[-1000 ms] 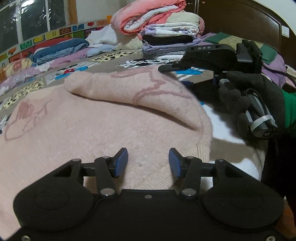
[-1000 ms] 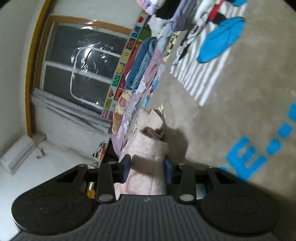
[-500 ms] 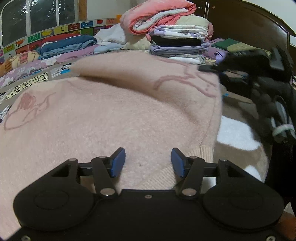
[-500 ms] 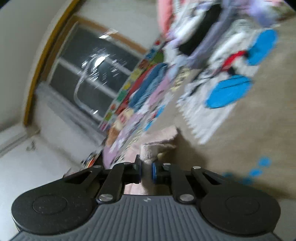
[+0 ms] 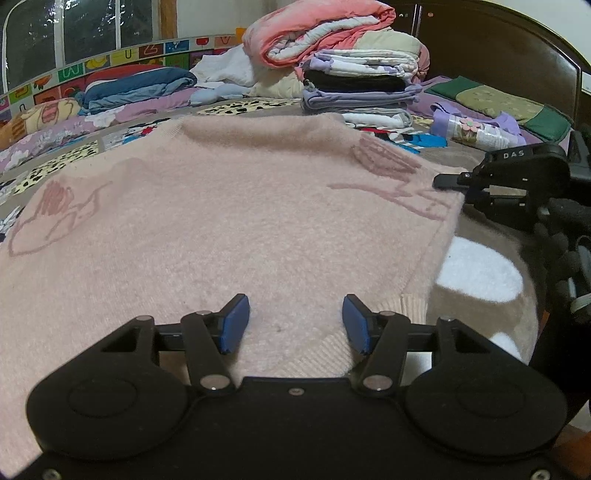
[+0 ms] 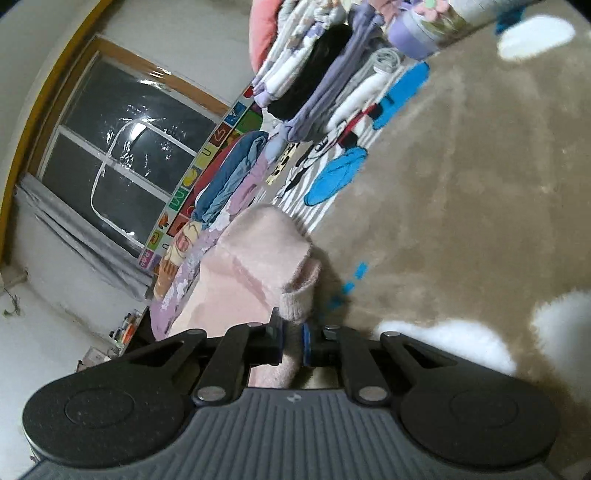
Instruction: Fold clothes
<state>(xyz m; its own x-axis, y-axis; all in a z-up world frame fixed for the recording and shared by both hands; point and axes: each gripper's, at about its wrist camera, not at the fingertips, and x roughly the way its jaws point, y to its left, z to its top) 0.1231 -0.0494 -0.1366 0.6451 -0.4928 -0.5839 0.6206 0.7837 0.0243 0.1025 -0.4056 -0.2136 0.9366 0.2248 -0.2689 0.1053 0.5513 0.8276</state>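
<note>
A fuzzy pink sweater (image 5: 229, 221) lies spread over the bed, its ribbed hem nearest the left wrist camera. My left gripper (image 5: 295, 321) hovers just above that hem, open, the blue pads (image 5: 236, 323) well apart and not pressing the fabric. At the sweater's right edge, my right gripper (image 5: 447, 181) is held by a hand in a dark glove. In the right wrist view, the right gripper (image 6: 291, 338) is shut on a ribbed end of the pink sweater (image 6: 251, 258), which bulges out past the pads.
A stack of folded clothes (image 5: 354, 81) topped by a coral quilt (image 5: 314, 33) stands at the back by the dark headboard (image 5: 498, 51). Blue garments (image 5: 136, 86) lie along the window side. A purple roll (image 5: 476, 129) lies right. The brown bedcover (image 6: 461, 184) stretches beyond the sweater.
The right gripper closed on the sweater's end and drew it to the right, flattening the raised fold. The left gripper stayed over the hem.
</note>
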